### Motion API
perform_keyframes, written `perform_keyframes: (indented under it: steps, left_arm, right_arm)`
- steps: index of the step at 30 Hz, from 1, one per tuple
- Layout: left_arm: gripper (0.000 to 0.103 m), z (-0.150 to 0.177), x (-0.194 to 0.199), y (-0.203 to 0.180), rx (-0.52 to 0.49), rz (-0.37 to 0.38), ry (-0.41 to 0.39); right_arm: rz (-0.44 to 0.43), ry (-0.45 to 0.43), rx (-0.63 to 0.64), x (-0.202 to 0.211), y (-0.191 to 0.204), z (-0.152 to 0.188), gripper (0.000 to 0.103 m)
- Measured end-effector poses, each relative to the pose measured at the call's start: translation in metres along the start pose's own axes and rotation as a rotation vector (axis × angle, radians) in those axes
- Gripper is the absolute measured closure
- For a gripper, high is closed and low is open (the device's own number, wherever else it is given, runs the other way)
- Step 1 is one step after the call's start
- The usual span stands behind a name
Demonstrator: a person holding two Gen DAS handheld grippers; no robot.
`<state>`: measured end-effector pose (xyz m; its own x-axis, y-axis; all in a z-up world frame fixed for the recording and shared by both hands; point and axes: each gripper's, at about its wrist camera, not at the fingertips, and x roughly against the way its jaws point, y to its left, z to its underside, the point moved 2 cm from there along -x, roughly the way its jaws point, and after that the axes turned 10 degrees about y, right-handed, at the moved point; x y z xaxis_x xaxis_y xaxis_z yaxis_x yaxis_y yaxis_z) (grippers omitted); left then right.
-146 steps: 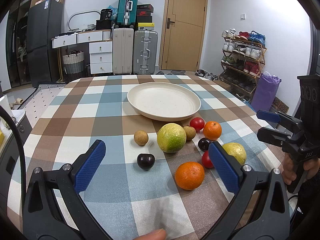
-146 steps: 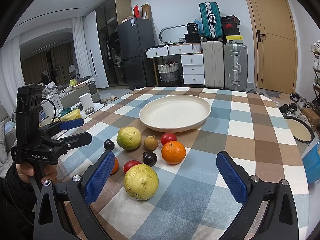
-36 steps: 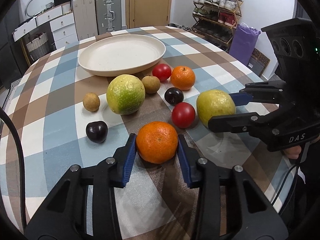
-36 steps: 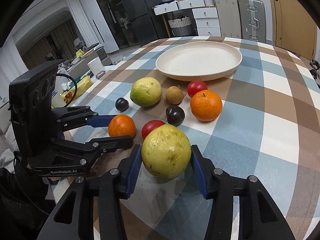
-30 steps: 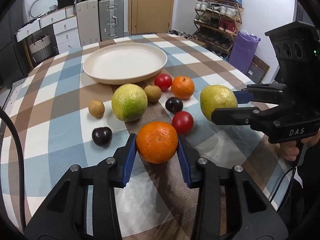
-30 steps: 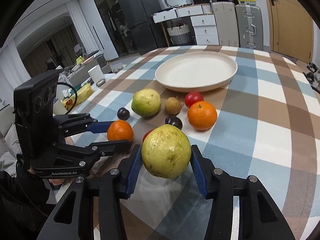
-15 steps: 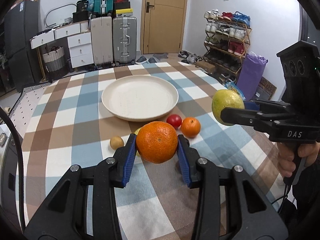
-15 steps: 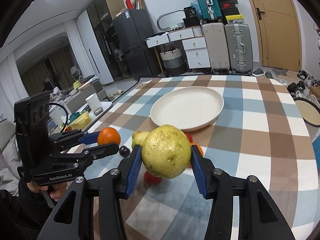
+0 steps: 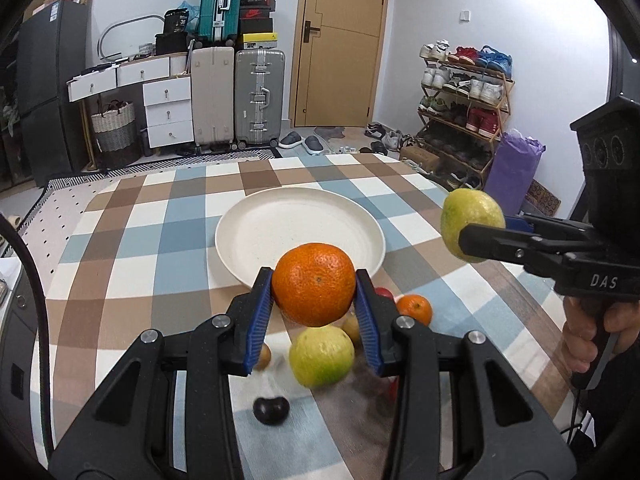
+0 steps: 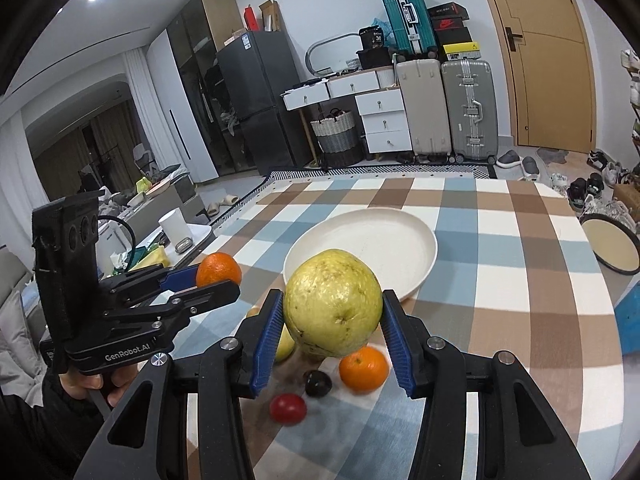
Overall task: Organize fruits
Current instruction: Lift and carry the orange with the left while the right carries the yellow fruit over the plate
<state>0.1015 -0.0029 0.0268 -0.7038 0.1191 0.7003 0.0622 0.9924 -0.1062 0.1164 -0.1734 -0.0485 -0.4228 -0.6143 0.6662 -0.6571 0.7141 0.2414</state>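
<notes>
Holding fruit up high: left claw [image 9: 315, 296] squeezes an orange [image 9: 314, 284], right claw [image 10: 333, 322] squeezes a guava [image 10: 333, 308]. Plate [image 9: 256, 226] has nothing yet; most fruit waits on the bench [image 9: 132, 248].

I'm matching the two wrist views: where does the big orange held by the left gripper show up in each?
Left wrist: the orange sits at centre, clamped in the left gripper, in front of the plate.
Right wrist: the same orange is small, at mid-left, held in the left gripper.
Shared landmark: the white plate on the checked cloth.
</notes>
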Motion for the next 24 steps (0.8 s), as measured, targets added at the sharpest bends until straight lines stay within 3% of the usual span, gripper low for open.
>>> perform_keyframes:
  steps: [10, 24]
  left_arm:
    - [0.066, -0.028, -0.036, 0.023, 0.031, -0.014, -0.003]
    - [0.066, -0.039, -0.085, 0.037, 0.052, -0.022, 0.034]
  right_arm:
    - [0.018, -0.015, 0.005, -0.022, -0.014, -0.027, 0.054]
    - [0.011, 0.014, 0.002, -0.067, -0.027, -0.034, 0.054]
